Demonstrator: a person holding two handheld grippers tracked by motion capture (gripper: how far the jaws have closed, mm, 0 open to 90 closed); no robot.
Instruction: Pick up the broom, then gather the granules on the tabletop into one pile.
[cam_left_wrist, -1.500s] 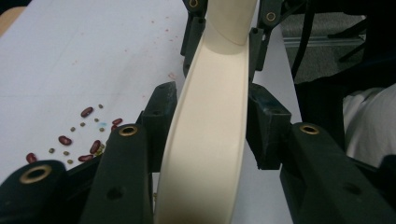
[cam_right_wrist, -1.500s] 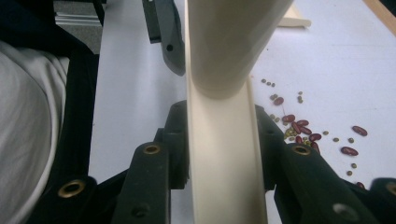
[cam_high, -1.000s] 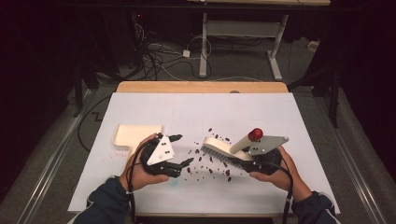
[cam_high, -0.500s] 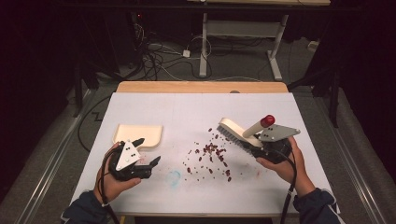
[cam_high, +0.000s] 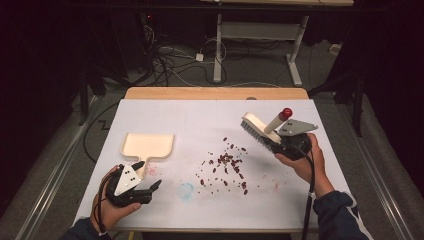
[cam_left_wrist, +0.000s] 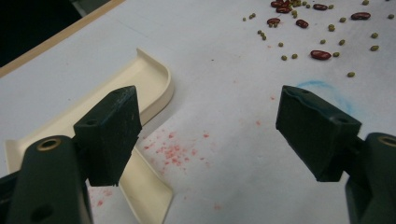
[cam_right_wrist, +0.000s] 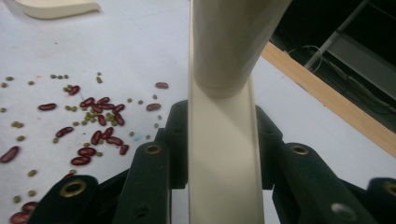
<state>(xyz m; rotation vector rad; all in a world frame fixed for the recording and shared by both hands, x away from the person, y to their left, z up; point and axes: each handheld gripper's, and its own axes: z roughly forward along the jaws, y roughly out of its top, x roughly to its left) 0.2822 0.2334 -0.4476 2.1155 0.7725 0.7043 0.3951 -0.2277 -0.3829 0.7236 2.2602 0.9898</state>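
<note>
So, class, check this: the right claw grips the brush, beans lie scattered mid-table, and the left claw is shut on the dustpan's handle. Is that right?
Not quite. The left claw is open and holds nothing; the left gripper view shows its jaws wide apart above the table, with the dustpan lying beside them. The rest stands: the right claw grips the brush, and beans lie scattered mid-table.

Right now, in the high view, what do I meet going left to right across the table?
Left gripper → dustpan → scattered beans → brush → right gripper, shut on the brush.
</note>
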